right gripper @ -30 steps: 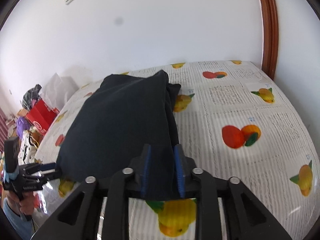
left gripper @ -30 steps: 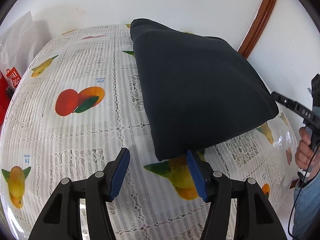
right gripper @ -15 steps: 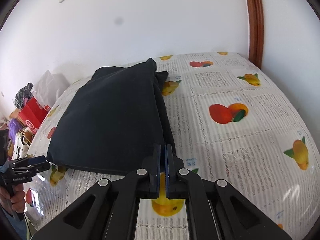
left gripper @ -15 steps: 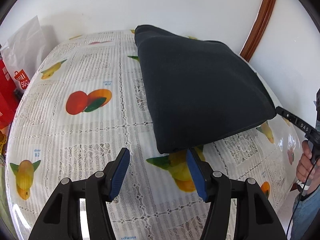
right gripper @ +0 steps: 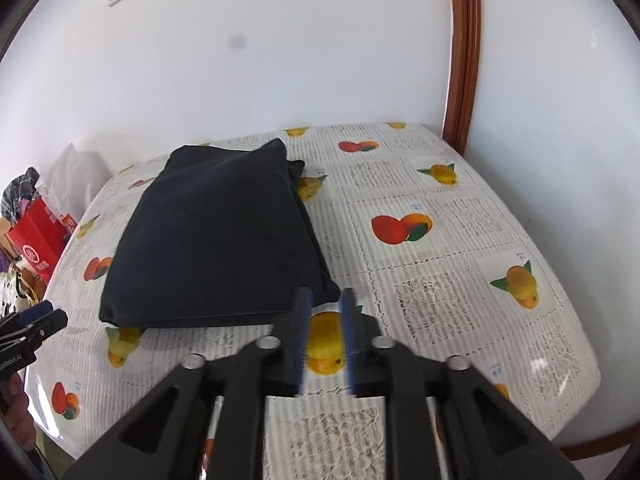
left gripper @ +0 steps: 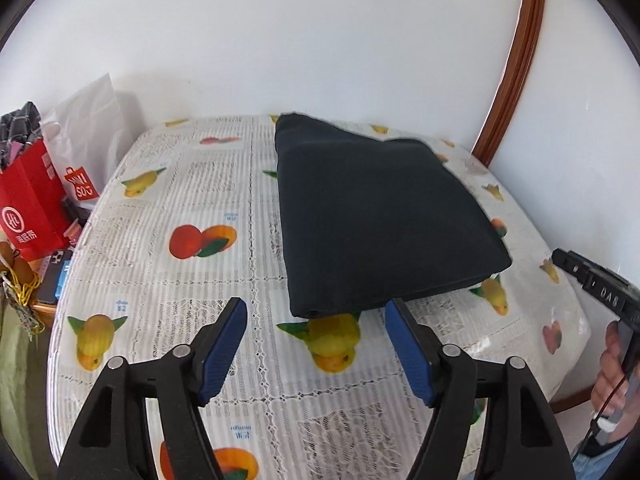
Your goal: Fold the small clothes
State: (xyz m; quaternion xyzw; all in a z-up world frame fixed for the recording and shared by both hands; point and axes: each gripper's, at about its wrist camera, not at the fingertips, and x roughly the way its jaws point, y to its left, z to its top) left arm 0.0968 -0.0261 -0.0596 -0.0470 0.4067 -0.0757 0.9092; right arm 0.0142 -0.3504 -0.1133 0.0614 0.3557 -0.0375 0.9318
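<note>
The folded dark garment (left gripper: 384,224) lies in the frame centre on the fruit-print tablecloth (left gripper: 192,280). Left gripper (left gripper: 316,344) is wide apart, empty; right gripper (right gripper: 325,332), blurred, seems slightly apart, holding nothing. A careless nudge could unfold the loose layered edge.

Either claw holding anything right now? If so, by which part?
Nothing is held. The left claw is wide open and the right claw partly open, both short of the folded black cloth garment.

"DAS" is printed on the right claw (left gripper: 608,295); other lettering stays unreadable.
</note>
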